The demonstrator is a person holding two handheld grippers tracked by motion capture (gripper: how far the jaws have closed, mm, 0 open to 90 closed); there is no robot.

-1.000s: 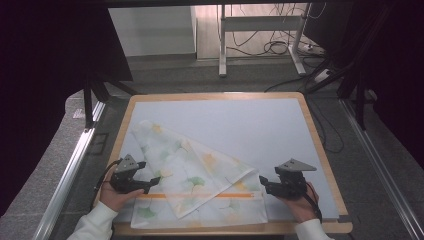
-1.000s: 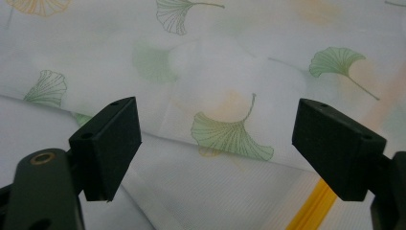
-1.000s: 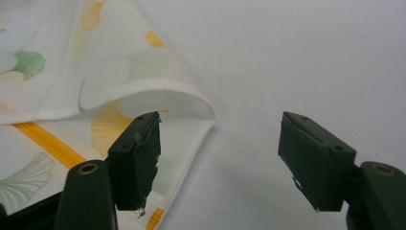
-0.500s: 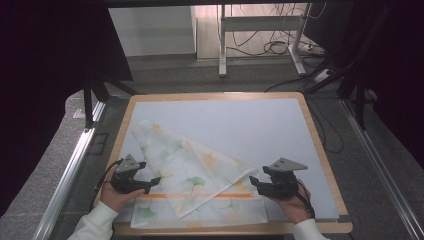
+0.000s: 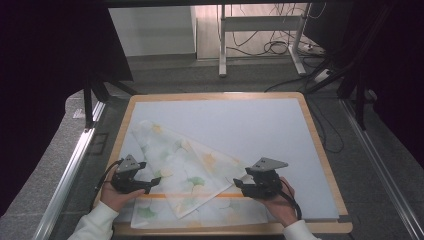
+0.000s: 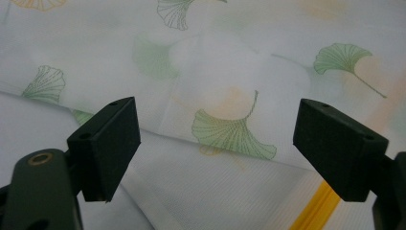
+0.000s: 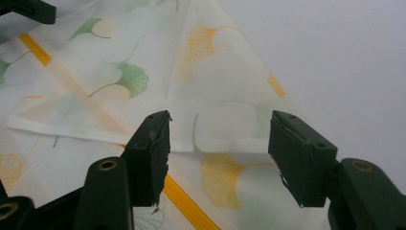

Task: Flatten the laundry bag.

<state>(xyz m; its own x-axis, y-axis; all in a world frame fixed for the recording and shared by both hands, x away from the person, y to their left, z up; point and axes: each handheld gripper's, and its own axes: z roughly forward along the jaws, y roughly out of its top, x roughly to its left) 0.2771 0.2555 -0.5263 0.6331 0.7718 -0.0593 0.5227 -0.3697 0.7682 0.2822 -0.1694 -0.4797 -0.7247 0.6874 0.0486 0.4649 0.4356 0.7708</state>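
I see the folded cloth (image 5: 185, 170) between my grippers, at three o'clock of the left gripper (image 5: 156, 182) and nine o'clock of the right gripper (image 5: 239, 185), both with jaws apart, the right's just narrowing on nothing.

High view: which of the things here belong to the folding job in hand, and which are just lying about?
In the job:
- leaf-print cloth, partly folded
- left gripper, fingers open, over the cloth
- right gripper, fingers open, at the cloth's right corner
- white table mat under the cloth

Lying about:
- cables on the floor beyond the table
- metal desk frame at the back
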